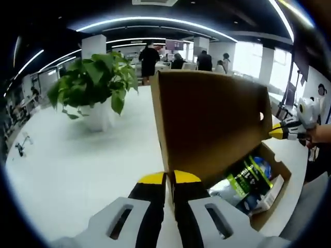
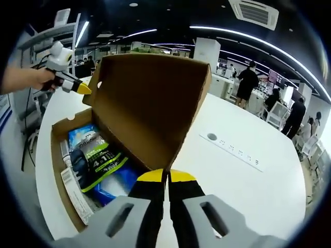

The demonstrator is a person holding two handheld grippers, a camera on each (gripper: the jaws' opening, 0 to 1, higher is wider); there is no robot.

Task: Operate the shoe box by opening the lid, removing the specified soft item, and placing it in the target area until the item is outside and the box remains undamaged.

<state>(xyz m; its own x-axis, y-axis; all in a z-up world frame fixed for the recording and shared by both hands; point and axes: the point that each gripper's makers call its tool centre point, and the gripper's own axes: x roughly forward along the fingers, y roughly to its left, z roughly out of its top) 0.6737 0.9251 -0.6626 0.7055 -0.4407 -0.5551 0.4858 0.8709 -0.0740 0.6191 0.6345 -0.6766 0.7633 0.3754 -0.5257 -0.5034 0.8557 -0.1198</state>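
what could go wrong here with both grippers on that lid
1. Both the left gripper and the right gripper are shut on the raised lid at opposite edges; pulling apart or further back could tear or crease the cardboard.
2. Neither gripper holds the box base, so it might slide on the white table.
3. The soft packets lie packed together; several might come out.

The left gripper (image 1: 169,178) had its jaws pressed together at the near corner of the raised lid (image 1: 209,124). Right of the jaws the open box (image 1: 276,188) held green and blue packets (image 1: 248,181). The right gripper (image 1: 282,132) touched the lid's far edge. A plant (image 1: 93,82) stood ahead left on the table (image 1: 67,165).
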